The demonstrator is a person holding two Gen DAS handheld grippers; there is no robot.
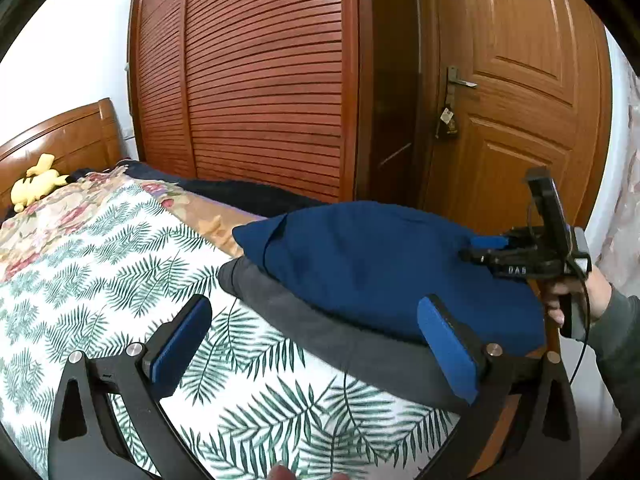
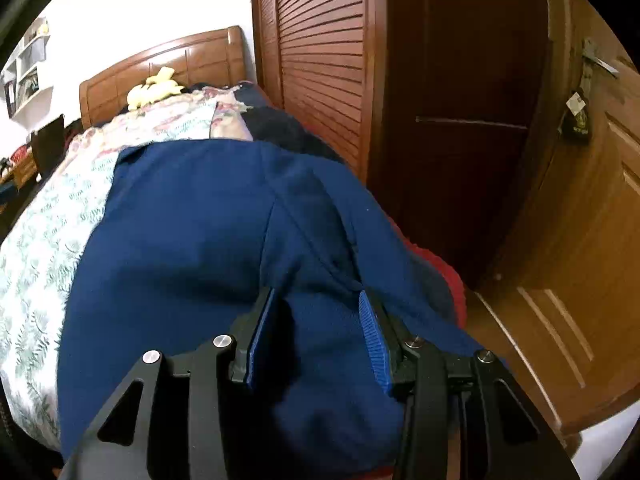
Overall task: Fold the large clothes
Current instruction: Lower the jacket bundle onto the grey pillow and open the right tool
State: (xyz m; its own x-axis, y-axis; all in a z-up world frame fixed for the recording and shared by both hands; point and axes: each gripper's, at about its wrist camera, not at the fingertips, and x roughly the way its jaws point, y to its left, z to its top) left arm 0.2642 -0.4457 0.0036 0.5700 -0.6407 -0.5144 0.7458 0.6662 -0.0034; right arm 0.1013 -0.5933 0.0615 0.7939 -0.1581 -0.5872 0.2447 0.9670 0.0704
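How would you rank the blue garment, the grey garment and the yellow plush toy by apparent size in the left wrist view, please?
1. Blue garment, the largest.
2. Grey garment, mostly covered by the blue one, so only its visible part counts.
3. Yellow plush toy, the smallest, though it lies far off by the headboard, so distance shrinks it.

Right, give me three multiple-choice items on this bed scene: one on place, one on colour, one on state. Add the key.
1. The blue garment lies:
A. on the grey garment
B. on the floor
C. over the headboard

2. The plush toy by the headboard is:
A. red
B. yellow
C. green

3. The left gripper has its jaws:
A. shut on cloth
B. out of view
C. wide open with nothing gripped

Key:
1 A, grey cloth shows under the blue edge.
2 B, the toy is plainly yellow.
3 C, both pads stand far apart and clear of the clothes.
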